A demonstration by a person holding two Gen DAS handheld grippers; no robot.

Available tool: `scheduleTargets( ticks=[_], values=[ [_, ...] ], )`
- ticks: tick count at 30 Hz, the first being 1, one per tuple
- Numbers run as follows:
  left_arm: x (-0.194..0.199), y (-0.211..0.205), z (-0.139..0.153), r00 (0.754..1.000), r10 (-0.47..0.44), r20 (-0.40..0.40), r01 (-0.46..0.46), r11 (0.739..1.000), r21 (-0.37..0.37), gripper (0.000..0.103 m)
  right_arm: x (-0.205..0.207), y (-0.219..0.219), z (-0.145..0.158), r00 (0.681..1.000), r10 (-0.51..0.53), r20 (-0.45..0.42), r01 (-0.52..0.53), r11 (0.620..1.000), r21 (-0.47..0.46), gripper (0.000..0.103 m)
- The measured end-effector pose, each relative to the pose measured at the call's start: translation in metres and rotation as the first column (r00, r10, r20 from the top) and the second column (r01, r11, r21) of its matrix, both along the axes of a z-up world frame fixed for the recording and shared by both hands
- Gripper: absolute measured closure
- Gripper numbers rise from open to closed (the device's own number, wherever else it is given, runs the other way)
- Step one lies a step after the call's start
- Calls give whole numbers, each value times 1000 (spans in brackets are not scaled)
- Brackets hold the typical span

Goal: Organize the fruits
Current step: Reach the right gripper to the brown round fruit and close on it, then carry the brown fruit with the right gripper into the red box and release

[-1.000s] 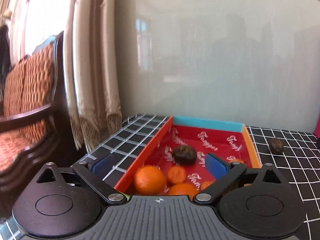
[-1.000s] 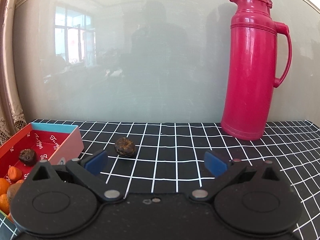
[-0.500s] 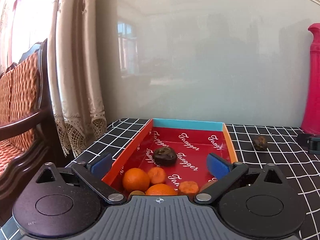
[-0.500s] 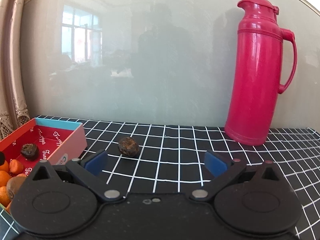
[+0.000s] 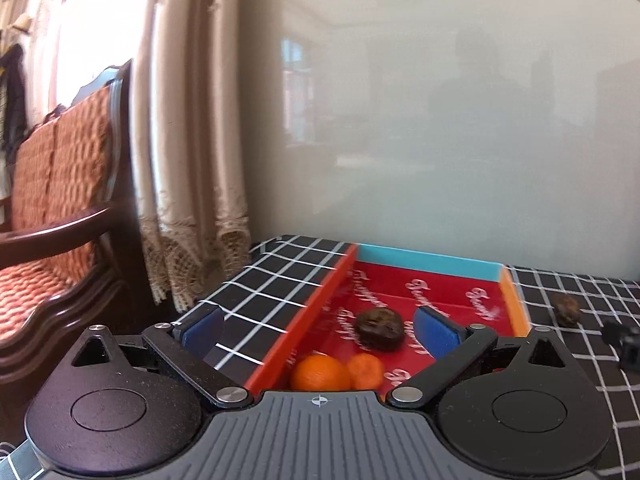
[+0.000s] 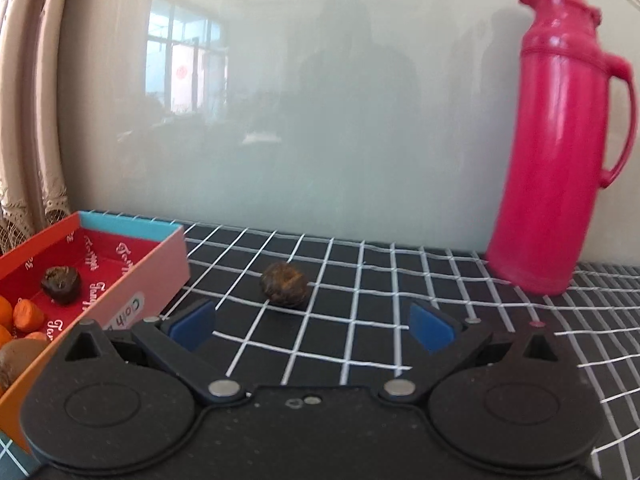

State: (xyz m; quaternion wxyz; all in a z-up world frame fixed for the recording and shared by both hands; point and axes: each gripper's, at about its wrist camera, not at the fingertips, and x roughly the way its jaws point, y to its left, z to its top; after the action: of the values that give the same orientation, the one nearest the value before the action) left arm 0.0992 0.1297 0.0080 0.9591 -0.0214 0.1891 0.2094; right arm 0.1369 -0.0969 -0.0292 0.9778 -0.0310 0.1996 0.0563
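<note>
A red box (image 5: 428, 265) with a blue far wall holds a dark wrinkled fruit (image 5: 379, 328) and small oranges (image 5: 319, 372). My left gripper (image 5: 318, 330) is open and empty over the box's near left wall. A second dark fruit (image 6: 284, 285) lies loose on the black grid cloth right of the box; it also shows in the left wrist view (image 5: 566, 309). My right gripper (image 6: 311, 325) is open and empty, just short of that fruit. The box (image 6: 132, 284) sits at the left of the right wrist view.
A tall pink thermos (image 6: 556, 140) stands at the back right against the glossy wall. A curtain (image 5: 188, 128) and a wooden chair with orange cushions (image 5: 60, 208) are left of the table's left edge. The right gripper's tip (image 5: 626, 340) shows at the left view's right edge.
My left gripper has swung left, so its left finger now hangs over the cloth outside the box. My right gripper has moved closer to the loose dark fruit. Both stay open.
</note>
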Motion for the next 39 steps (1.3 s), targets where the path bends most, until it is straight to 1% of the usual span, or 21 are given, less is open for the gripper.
scheduleTargets(
  ticks=[5,8,13,16,18,22,23,24,25,28,29,30,31,39],
  values=[
    [13,16,2,998,69,-3,-69,998,-6,3,15,11,1,1000,17,1,-17,1000,-7,0],
    [22,23,1,997,81,-12,-81,997,-11,3,28,11,-1,1000,16,-20,-16,1000,8,0],
    [31,27,1,994,112,-10,-112,994,12,3,50,12,-6,999,2,-43,-2,1000,15,4],
    [37,32,0,991,130,-17,-130,991,16,3,64,14,-10,997,15,-73,-13,1000,16,11],
    [39,36,1,987,158,-17,-158,987,20,3,72,15,-14,995,13,-94,-12,1000,12,20],
    [40,44,1,981,195,-14,-195,981,15,3,85,14,-19,992,15,-121,-12,999,30,23],
    [40,44,1,980,198,-16,-198,980,17,3,89,13,-20,991,16,-133,-11,999,37,28],
    [40,45,0,981,194,-20,-194,981,17,3,93,12,-20,990,19,-141,-12,999,49,35],
    [41,46,0,983,184,-27,-184,983,14,3,97,11,-21,989,14,-149,-6,999,52,38],
    [40,46,0,984,177,-33,-177,984,18,3,108,11,-23,980,14,-201,-4,999,53,39],
    [40,46,0,984,175,-34,-175,984,16,3,110,11,-23,980,10,-199,0,999,52,42],
    [40,46,0,984,175,-34,-175,984,14,3,110,10,-22,981,14,-196,-4,998,55,56],
    [40,46,0,984,175,-34,-174,985,13,3,110,10,-22,981,18,-192,-7,998,54,61],
    [38,49,2,984,174,-42,-174,985,-1,3,100,13,-21,983,9,-182,-4,1000,26,62]
  ],
)
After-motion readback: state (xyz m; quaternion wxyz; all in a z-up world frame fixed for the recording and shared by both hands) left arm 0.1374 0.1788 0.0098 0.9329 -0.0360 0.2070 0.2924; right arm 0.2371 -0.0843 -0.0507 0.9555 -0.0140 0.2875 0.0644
